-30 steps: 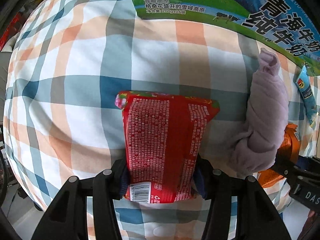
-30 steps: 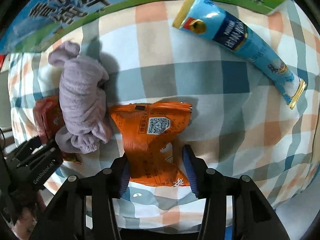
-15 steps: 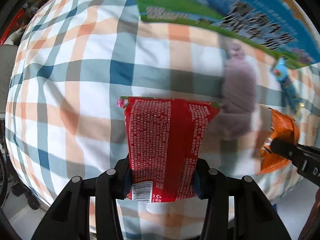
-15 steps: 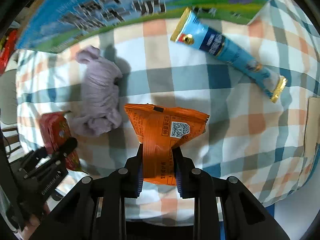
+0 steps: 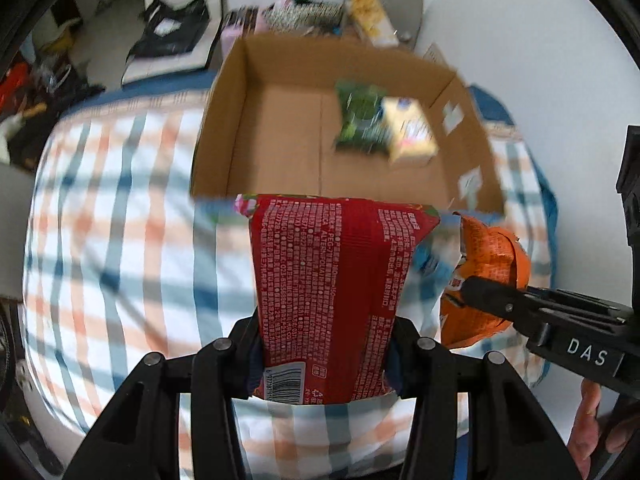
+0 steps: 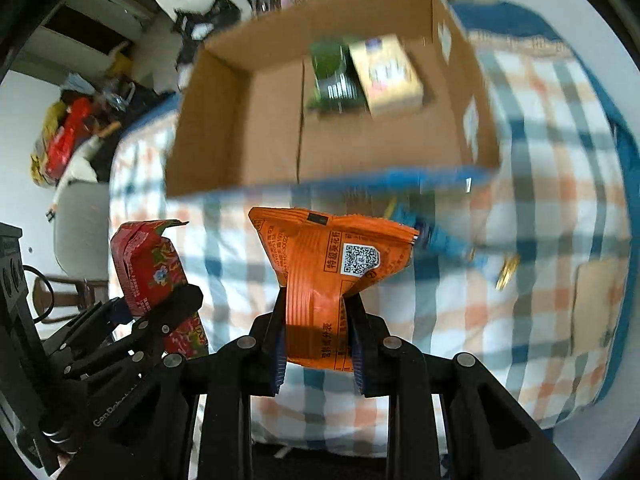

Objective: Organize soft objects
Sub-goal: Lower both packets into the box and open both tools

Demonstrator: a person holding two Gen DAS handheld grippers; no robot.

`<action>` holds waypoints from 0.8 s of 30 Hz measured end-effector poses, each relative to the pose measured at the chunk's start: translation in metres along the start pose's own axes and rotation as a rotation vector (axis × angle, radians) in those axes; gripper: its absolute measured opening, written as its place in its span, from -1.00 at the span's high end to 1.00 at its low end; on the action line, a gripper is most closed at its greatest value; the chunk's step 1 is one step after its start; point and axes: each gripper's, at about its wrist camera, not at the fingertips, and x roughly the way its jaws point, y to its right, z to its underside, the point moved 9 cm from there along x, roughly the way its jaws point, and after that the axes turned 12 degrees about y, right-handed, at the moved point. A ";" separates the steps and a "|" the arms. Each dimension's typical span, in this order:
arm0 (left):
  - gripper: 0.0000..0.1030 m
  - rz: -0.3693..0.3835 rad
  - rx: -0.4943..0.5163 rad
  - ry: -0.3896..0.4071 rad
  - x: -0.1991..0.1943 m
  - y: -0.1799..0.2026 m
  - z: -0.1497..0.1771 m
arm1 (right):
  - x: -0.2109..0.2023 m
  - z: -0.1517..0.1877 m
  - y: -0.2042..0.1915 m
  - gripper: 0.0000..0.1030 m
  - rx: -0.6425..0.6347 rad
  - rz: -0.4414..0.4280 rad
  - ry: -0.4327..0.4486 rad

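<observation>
My left gripper (image 5: 324, 354) is shut on a red snack packet (image 5: 336, 280) and holds it in the air above the checked tablecloth (image 5: 120, 240). My right gripper (image 6: 318, 344) is shut on an orange snack packet (image 6: 328, 272), also lifted. Each sees the other: the orange packet (image 5: 486, 272) shows at the right of the left wrist view, the red packet (image 6: 154, 276) at the left of the right wrist view. An open cardboard box (image 5: 280, 140) stands ahead of both, holding a green packet (image 5: 360, 120) and a yellow packet (image 5: 408, 128).
A blue tube (image 6: 448, 240) lies on the cloth near the box's front right corner (image 6: 480, 168). Beyond the table are a white chair with dark clothing (image 5: 172, 24), clutter on the floor at the left, and a white wall at the right.
Both grippers have lifted their packets off the cloth and tilted up, so the open box has come into view. The lilac cloth roll is out of sight.
</observation>
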 end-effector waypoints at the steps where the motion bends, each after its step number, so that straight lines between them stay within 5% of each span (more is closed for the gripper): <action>1: 0.15 0.002 0.004 0.008 0.000 0.000 -0.014 | -0.006 -0.010 0.001 0.47 0.000 -0.001 0.013; 12: 0.15 -0.036 0.012 -0.009 0.063 -0.019 -0.123 | 0.030 -0.117 0.010 0.47 0.009 0.082 0.066; 24: 0.14 -0.051 -0.037 -0.166 0.175 -0.047 -0.162 | 0.128 -0.137 0.050 0.47 0.041 0.156 -0.039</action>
